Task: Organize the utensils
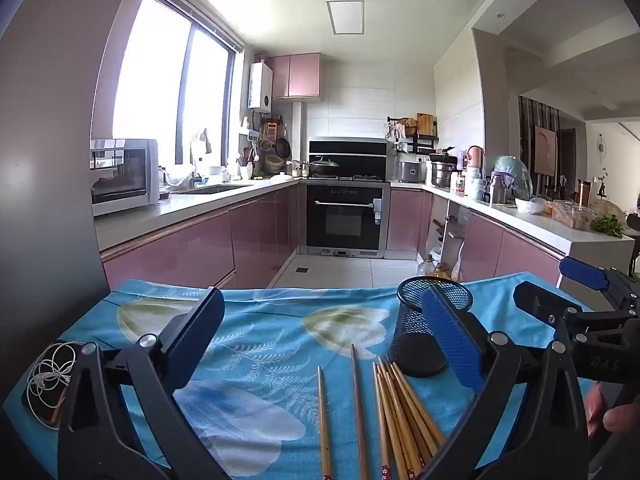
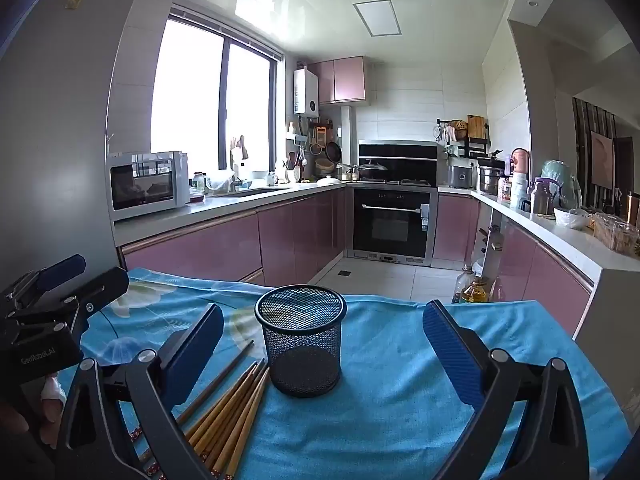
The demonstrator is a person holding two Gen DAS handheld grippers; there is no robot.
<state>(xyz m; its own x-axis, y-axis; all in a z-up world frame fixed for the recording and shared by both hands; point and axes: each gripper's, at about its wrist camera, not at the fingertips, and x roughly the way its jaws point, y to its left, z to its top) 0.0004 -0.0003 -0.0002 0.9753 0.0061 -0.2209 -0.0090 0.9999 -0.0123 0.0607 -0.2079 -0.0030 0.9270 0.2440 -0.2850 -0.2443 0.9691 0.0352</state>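
Both grippers, left gripper [image 1: 324,340] and right gripper [image 2: 324,344], are hovering with jaws spread wide, holding nothing. No stick appears stowed; the sorting is seemingly just starting. Chopsticks [image 1: 400,416] are lying flat on the tablecloth [image 2: 400,360] near its front edge, long axes running front to back, tips pointing toward the mesh cup [image 2: 301,340] standing upright just beyond. Next move likely calls for pinching one stick.
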